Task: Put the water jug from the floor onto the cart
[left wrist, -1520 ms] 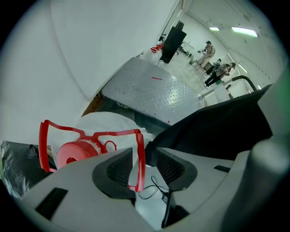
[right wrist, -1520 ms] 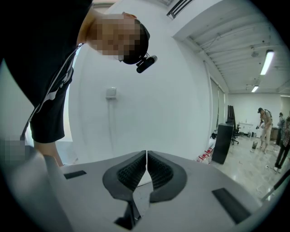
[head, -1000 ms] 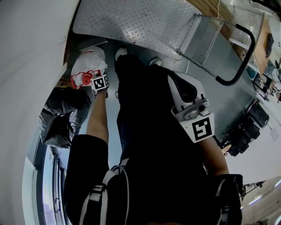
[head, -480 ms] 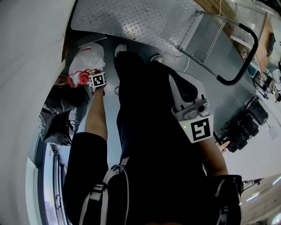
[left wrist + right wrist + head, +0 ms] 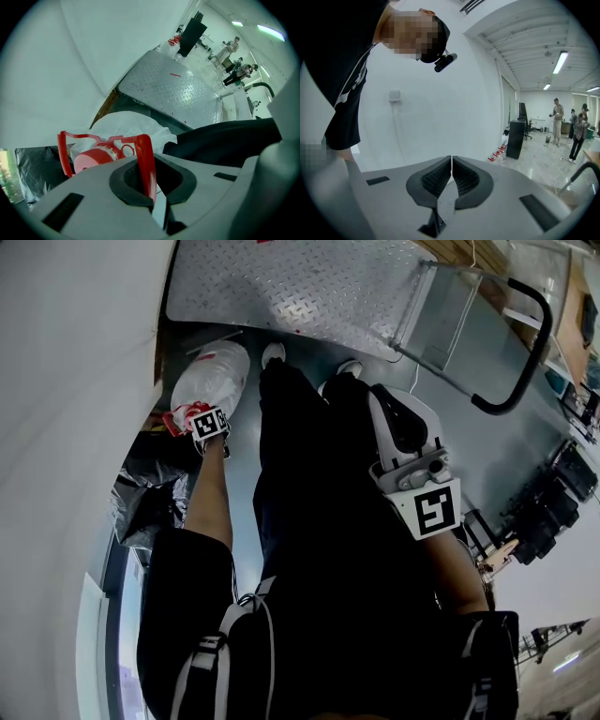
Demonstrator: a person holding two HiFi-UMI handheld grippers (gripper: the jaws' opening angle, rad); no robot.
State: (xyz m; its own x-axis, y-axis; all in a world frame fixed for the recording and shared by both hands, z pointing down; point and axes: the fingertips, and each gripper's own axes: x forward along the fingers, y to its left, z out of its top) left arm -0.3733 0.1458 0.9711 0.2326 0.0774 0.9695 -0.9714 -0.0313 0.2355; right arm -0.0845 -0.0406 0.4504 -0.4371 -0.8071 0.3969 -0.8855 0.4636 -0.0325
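Grip on the jug, that's the step in hand. My left tongs (image 5: 151,187) are closed on the red handle (image 5: 145,157) of the water jug (image 5: 217,376), the strap pinched between the pads and the red cap (image 5: 91,160) just beyond. The jug sits at the upper left of the head view, white body slanted. It's down by the floor (image 5: 242,521), right beside the near edge of the cart (image 5: 300,282). Whether it's clear of the floor yet, I can't tell. My right tongs (image 5: 451,180) are closed on nothing, held up at the right of the frame and pointing out into the room.

Next move, as I judge it: lift by that handle enough to clear the lip of the checker-plate deck. Then swing it toward the top of the frame and set it down on the plate. A heavy jug on a thin plastic strap will likely swing and twist, so slow and steady. The free tongs could steady the body if needed.

Around me, the wall (image 5: 75,427) crowds the left side and a crumpled black plastic bag (image 5: 141,507) lies just below the jug. My own legs (image 5: 300,474) and shoes (image 5: 273,354) stand just right of it, so there's little room to swing. The cart's black push bar (image 5: 525,343) is at the far right end, well apart from the path. People (image 5: 557,119) stand far off across the room.
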